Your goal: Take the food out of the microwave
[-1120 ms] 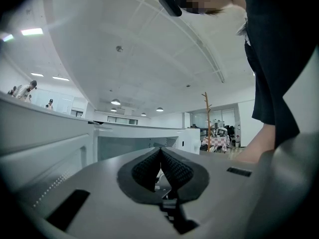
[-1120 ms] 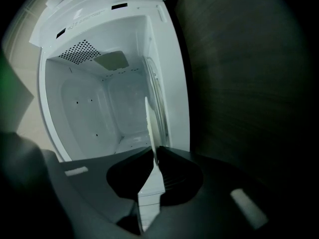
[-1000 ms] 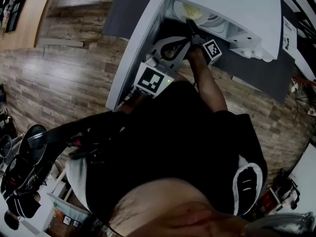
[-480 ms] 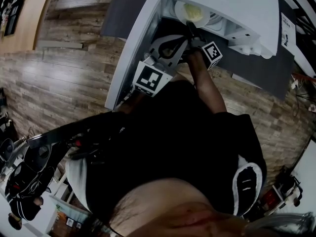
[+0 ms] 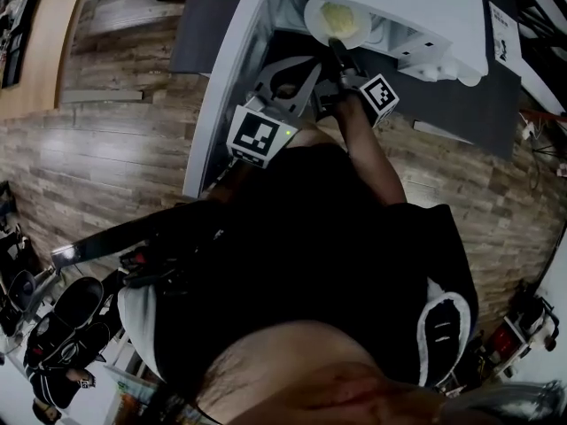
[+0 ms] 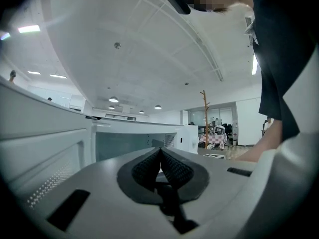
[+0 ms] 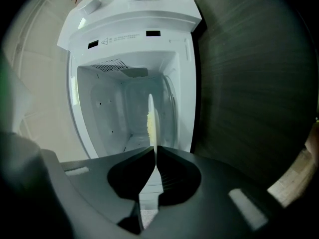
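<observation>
White boxy microwave oven (image 5: 399, 3) is sitting at 12 o'clock in the head view, with its white door (image 5: 220, 104) standing open toward 10 o'clock over the wood-plank floor (image 5: 106, 149). A round white plate (image 5: 311, 20) with a pale yellow heap of food (image 5: 339, 13) is showing at the cavity mouth, partly under the top edge. The right gripper (image 5: 335, 44) is reaching in from 5 o'clock and meeting the plate's near rim. The left gripper (image 5: 310, 67) is sitting just beside it at 8 o'clock, clear of the plate.

Left gripper view: the left gripper (image 6: 160, 151) is showing its jaws pressed together with nothing between them, so it's idling empty. The open door is lying at 9 o'clock and the ceiling is filling the top half.

Right gripper view: the right gripper (image 7: 153, 151) is clamping nearly fully closed on the thin rim of the plate (image 7: 151, 108), seen edge-on. The food (image 7: 148, 123) is riding on it at 12 o'clock of the jaws, with the microwave oven (image 7: 129, 19) cavity open behind it.

Progress, as I'm reading it: the door is open and the plate is gripped and sitting at the threshold, looking partly out. Carrying it fully clear and setting it down is what's remaining. A single-rim pinch means I'm watching for tilt.
</observation>
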`<state>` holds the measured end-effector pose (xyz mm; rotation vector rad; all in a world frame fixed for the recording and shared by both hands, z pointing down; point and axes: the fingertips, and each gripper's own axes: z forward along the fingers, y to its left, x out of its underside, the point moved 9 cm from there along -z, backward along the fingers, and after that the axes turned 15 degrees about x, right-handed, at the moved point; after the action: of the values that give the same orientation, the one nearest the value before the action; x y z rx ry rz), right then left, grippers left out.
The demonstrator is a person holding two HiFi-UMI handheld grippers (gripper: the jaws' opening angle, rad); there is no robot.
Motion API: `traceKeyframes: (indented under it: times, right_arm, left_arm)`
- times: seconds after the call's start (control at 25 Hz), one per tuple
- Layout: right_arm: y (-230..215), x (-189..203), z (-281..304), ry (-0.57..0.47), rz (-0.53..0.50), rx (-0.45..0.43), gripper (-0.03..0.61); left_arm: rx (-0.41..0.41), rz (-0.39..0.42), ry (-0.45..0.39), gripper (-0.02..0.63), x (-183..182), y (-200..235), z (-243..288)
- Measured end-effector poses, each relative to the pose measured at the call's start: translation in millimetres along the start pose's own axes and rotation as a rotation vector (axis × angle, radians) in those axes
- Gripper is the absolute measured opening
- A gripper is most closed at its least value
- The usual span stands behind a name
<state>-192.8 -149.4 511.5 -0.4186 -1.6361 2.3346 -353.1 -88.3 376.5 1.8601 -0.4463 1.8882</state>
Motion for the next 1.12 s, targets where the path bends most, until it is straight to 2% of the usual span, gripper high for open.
traceKeyframes:
  times: [0.2,0.44,0.76,1.12]
  right_arm:
    - [-1.1,-7.5,-19.6,-0.014,-0.017,-0.016,0.009]
    - [6.8,-1.4,-47.1,-0.005,-0.020,-0.010,0.009]
    - [14.5,12.4,-76.2,0.031,-0.030,-0.053,0.009]
    - [8.6,2.9,-113.5,0.031,-0.025,-0.054,0.009]
  left_arm:
    - [0.015,-0.009,0.028,0.008,2.3,-0.5,0.9]
    - [0.009,-0.028,0.020,0.008,4.9,1.7,2.0]
    - [-0.003,0.010,0.025,0.008,-2.0,3.5,2.2]
    - [0.006,0.005,0.041,0.008,-0.4,-10.3,16.9]
